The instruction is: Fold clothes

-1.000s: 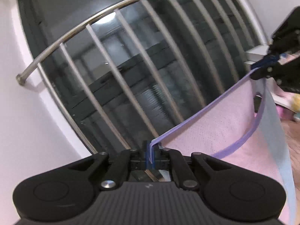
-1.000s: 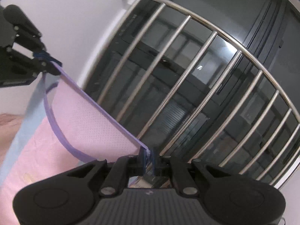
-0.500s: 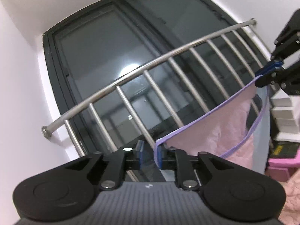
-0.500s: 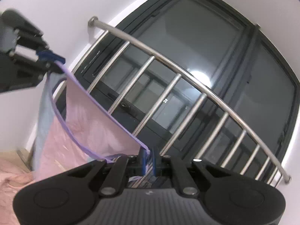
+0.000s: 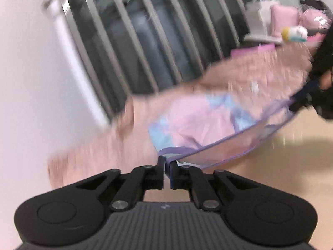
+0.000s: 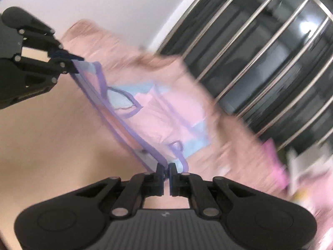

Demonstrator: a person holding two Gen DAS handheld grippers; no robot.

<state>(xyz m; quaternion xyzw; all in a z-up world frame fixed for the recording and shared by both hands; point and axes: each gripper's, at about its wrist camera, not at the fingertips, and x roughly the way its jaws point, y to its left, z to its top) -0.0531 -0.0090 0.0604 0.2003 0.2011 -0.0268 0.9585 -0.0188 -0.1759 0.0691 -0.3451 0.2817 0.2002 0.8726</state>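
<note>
Left wrist view: my left gripper [image 5: 166, 162] and right gripper [image 6: 165, 167] each clamp purple hem of garment [image 6: 166, 112], stretched between them; rest sags onto pink bed [image 5: 260, 77]. No fold visible; blur hides detail.

the garment [image 6: 158, 112] is showing as thin pink cloth; the railing bars [image 5: 116, 48] are gleaming as polished metal; the grippers' bodies are looking matt black plastic.

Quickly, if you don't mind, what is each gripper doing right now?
Left gripper: closed on the purple-trimmed edge of the pink garment.
Right gripper: closed on the same garment's trim at the other end.
</note>
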